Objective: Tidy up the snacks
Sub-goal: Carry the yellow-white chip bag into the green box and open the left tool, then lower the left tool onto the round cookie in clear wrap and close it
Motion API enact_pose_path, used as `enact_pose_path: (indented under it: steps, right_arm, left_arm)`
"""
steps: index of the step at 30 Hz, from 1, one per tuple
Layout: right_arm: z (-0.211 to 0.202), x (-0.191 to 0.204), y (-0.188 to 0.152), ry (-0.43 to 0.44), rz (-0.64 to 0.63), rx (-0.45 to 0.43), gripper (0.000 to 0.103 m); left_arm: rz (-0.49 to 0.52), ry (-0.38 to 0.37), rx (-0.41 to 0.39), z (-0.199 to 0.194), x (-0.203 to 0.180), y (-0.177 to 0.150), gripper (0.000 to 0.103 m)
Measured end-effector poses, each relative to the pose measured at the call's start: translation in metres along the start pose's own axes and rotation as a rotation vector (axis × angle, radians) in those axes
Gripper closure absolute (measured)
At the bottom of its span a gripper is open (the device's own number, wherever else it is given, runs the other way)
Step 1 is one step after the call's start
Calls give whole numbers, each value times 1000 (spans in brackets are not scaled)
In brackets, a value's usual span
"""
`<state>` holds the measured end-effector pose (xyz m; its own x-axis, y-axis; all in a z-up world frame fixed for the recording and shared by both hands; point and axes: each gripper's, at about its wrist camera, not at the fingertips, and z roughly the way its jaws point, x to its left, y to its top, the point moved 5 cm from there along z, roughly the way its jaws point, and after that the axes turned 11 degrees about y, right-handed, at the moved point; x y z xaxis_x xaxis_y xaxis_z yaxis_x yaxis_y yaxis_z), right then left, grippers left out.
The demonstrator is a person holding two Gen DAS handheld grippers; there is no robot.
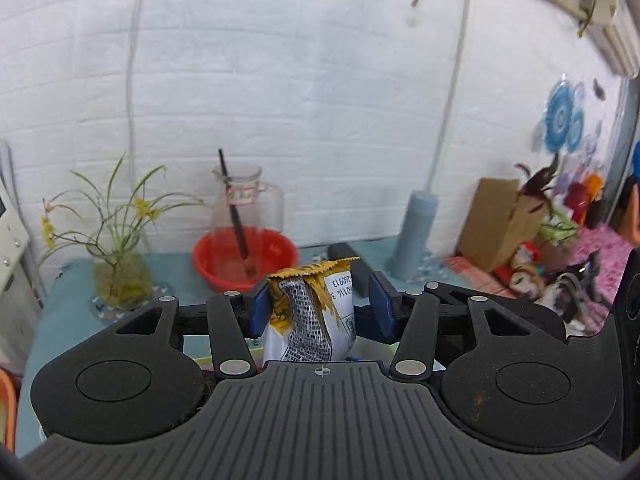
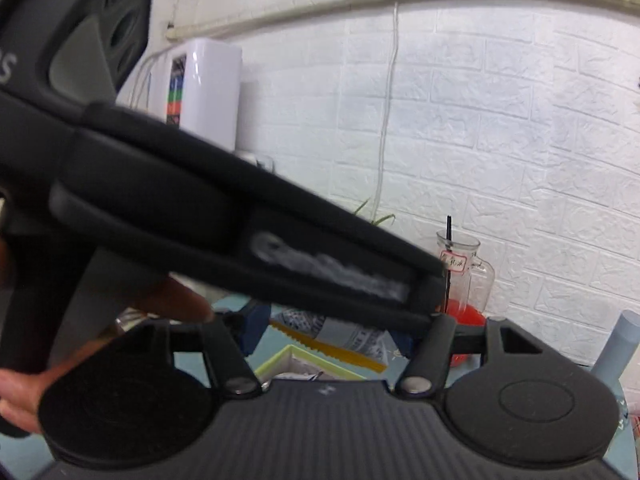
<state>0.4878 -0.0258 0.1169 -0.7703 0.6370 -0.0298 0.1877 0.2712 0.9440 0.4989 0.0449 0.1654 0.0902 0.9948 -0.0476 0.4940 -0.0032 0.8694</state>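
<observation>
1 snack packet (image 1: pixel 310 316) is seen upright between the jaws of the left gripper (image 1: pixel 318 306); the jaws stand spread, the left pad at the packet's edge, the right pad apart. Judged light, soft, crinkly, slippery foil; best pinched across the serrated top seal. A green-rimmed box (image 2: pixel 280 356) lies below. The right gripper (image 2: pixel 328 330) is largely masked; its jaw state cannot be told.

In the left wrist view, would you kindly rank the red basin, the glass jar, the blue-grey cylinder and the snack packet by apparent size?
1. Red basin and snack packet: look alike, and the packet is much nearer the camera, so unranked.
2. Glass jar.
3. Blue-grey cylinder.
</observation>
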Motion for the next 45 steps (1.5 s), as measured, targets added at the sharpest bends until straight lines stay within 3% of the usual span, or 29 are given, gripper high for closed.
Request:
enact_pose_path:
  steps: [2, 5, 8, 14, 20, 24, 27, 29, 31, 33, 36, 45]
  right_arm:
    - [17, -9, -20, 28, 41, 27, 40]
    - [40, -23, -58, 55, 108, 85, 40]
    - [58, -31, -91, 61, 137, 148, 40]
    - [52, -34, -112, 53, 142, 138, 38]
    - [4, -20, -107, 0, 145, 36, 29]
    - [-40, -3, -117, -4, 184, 3, 23]
    - [-60, 22, -140, 27, 208, 29, 11]
    - [-67, 42, -160, 70, 240, 74, 11]
    - [-64, 61, -184, 105, 268, 131, 12]
    - [-57, 76, -207, 128, 295, 187, 13]
    - [-60, 95, -225, 153, 345, 211, 13]
    - [-49, 107, -229, 169, 375, 227, 12]
  left_arm:
    - [-17, -18, 52, 27, 9, -20, 72]
    - [-68, -43, 151, 67, 23, -50, 82]
    - [-95, -58, 210, 97, 33, -75, 80]
    - [-118, -28, 144, 102, 47, -87, 47]
    - [-145, -41, 21, 43, 49, -68, 34]
    - [-147, -89, 25, -2, 42, -85, 34]
    - [-126, -92, 66, -26, 38, -120, 34]
    - [-122, -95, 119, -34, 36, -152, 34]
    - [-128, -101, 190, -34, 36, -183, 37]
    - [-146, -108, 264, -28, 35, -209, 45]
    - [-175, -119, 341, -15, 36, -232, 53]
    - [-154, -218, 422, -2, 23, -252, 55]
